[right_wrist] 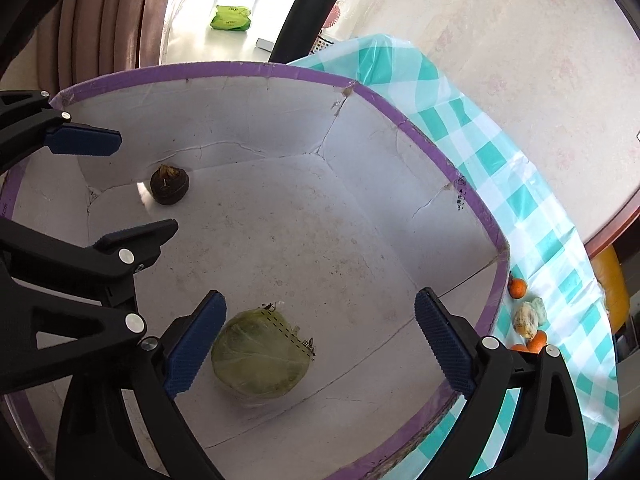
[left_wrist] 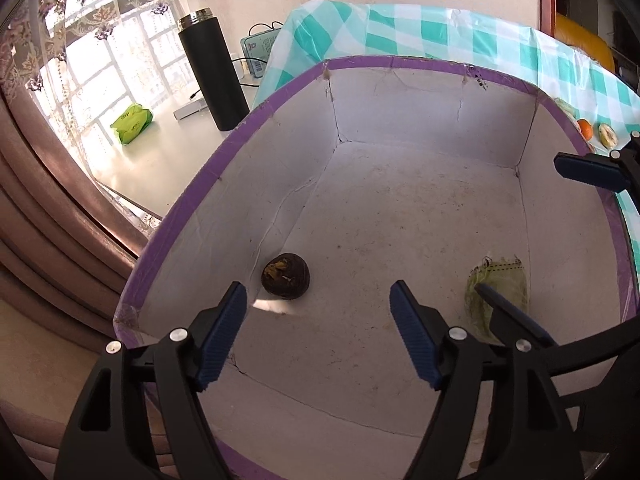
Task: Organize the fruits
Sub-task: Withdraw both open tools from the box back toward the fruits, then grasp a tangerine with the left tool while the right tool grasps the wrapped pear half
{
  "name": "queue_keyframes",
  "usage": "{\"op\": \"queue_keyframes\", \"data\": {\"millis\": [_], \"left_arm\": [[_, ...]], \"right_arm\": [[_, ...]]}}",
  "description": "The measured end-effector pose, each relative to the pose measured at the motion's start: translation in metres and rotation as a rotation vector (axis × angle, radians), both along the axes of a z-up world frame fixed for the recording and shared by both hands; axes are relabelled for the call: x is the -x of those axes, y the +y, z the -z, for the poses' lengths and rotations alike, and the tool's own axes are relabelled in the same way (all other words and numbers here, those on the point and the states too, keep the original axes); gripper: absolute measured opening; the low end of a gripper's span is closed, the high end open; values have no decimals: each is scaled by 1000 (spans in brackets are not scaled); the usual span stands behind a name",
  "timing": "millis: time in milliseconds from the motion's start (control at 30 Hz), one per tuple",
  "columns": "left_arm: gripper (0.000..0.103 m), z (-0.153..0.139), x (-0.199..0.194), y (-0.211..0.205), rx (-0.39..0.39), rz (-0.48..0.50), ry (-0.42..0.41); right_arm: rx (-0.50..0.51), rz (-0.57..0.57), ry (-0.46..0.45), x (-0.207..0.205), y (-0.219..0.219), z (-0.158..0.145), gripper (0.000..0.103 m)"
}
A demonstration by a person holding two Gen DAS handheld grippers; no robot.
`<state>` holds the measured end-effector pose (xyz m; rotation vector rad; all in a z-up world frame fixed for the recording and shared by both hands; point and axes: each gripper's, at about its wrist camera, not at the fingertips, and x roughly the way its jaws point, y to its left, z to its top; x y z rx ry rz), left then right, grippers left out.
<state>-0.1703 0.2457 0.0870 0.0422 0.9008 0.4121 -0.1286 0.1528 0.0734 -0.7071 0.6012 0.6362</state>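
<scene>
A white cardboard box with a purple rim (left_wrist: 420,62) (right_wrist: 424,128) fills both views. On its floor, by the left wall, lies a dark round fruit (left_wrist: 285,276) (right_wrist: 169,185). A green round fruit in clear wrap (right_wrist: 262,354) (left_wrist: 496,284) rests nearer the front. My left gripper (left_wrist: 318,300) (right_wrist: 146,183) hangs open above the floor, the dark fruit just beyond its fingertips and untouched. My right gripper (right_wrist: 320,304) (left_wrist: 520,224) stands wide open over the green fruit, which lies close to its left finger. Outside the box sit an orange (right_wrist: 518,288) (left_wrist: 585,128) and a pale fruit (right_wrist: 528,318) (left_wrist: 608,134).
The box stands on a teal-and-white checked cloth (left_wrist: 440,28) (right_wrist: 520,200). Two more oranges (right_wrist: 536,340) lie beside the pale fruit. A black flask (left_wrist: 214,72) and a green packet (left_wrist: 132,122) stand on a white surface by the window. A wall is behind.
</scene>
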Motion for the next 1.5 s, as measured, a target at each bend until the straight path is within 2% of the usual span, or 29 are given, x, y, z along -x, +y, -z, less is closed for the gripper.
{"op": "queue_keyframes", "data": {"millis": [100, 200, 233, 300, 400, 500, 567, 667, 733, 833, 967, 1133, 1200, 1233, 1267, 1367, 1500], "left_arm": [[91, -31, 13, -6, -50, -29, -169], [101, -65, 31, -24, -66, -35, -395], [101, -73, 36, -33, -59, -21, -463], [101, -86, 40, -61, -35, 47, -560], [101, -92, 33, -115, -21, 205, -610], [101, -80, 11, -176, -16, 381, -546], [101, -67, -13, -207, 35, 464, -479], [101, -39, -61, -238, 172, 487, -356], [101, -14, -96, -250, 251, 438, -272], [101, 17, -144, -260, 322, 370, -206], [101, 42, -193, -273, 320, 316, -203], [101, 60, -237, -289, 303, 329, -166], [101, 58, -247, -292, 316, 346, -180], [101, 58, -252, -295, 290, 343, -177], [101, 60, -259, -298, 277, 347, -155], [101, 69, -273, -302, 298, 368, -77], [100, 72, -282, -302, 307, 381, -62]], "right_arm": [[-199, -40, -54, 4, -31, -27, 92], [-391, 1, -106, -8, -75, -53, 92], [-456, 24, -103, -16, -93, -59, 92], [-552, 97, -72, -38, -131, -60, 92], [-623, 289, -17, -77, -188, -49, 92], [-589, 506, 8, -118, -243, -23, 92], [-555, 641, 27, -140, -277, -2, 92], [-502, 827, 106, -175, -325, 34, 92], [-496, 911, 127, -183, -353, 52, 92], [-485, 939, 156, -202, -377, 66, 92], [-479, 948, 135, -229, -387, 64, 92], [-482, 944, 156, -270, -392, 66, 92], [-485, 935, 162, -287, -392, 65, 91], [-481, 929, 160, -294, -391, 65, 88], [-472, 927, 158, -302, -389, 66, 87], [-445, 950, 168, -326, -389, 68, 86], [-411, 963, 157, -347, -386, 68, 86]]}}
